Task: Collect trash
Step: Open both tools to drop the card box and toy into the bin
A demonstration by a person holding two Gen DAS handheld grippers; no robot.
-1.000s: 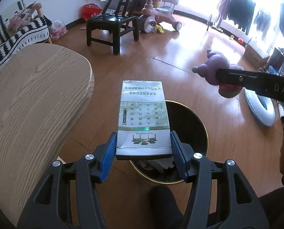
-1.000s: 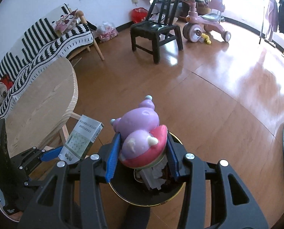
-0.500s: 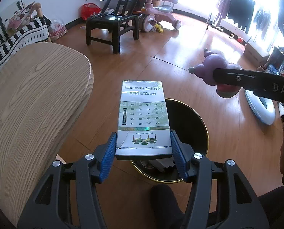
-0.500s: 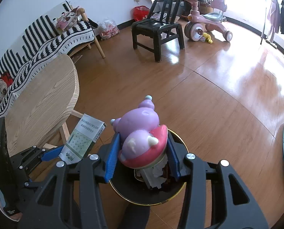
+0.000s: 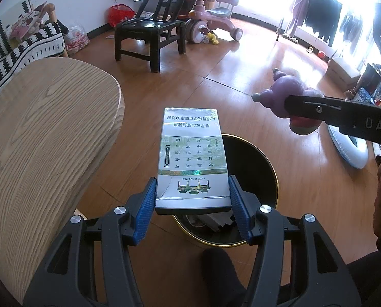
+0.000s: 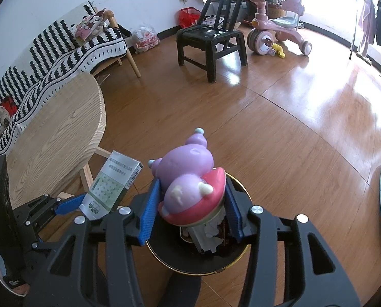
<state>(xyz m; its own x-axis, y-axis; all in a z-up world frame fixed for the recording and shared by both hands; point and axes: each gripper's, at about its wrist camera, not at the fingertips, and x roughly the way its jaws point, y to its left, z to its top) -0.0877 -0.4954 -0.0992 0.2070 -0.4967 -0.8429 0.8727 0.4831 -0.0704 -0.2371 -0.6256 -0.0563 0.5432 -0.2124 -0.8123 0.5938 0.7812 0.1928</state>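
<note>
Wood floor (image 6: 280, 133) fills most of both views. Striped sofa (image 6: 62, 48) along the far left wall, round wooden worktop (image 5: 36, 138) on the left in front of it, top bare where visible. Black chair (image 6: 210, 38) far centre, pink ride-on trike (image 6: 274, 30) just right of it, red bag (image 6: 187, 16) and a clear plastic bag (image 6: 145, 37) by the wall. Clothes (image 5: 318, 18) hang far right by the bright window. White inflatable ring (image 5: 349, 151) on the floor at right.

Black trash bin (image 5: 262, 163) with gold rim stands on the floor near me, right of the worktop, directly under both my tongs. Crumpled paper and boxes (image 6: 210, 232) already inside it.

My left tongs (image 5: 193, 199) are clamped on the near end of a cigarette box (image 5: 190, 153), blue pads pressing both its long sides; box lies flat, sticking out forward over the bin's left rim, green-white print with upside-down text. Right wrist view shows the same box (image 6: 111, 184) tilted up, left of the bin.

My right tongs (image 6: 190, 204) grip a purple and pink toy figure (image 6: 187, 176), pads on both sides of its pink base, held above the bin opening. Left view shows the toy (image 5: 287, 99) to the right, higher than the box, the two well apart.
</note>
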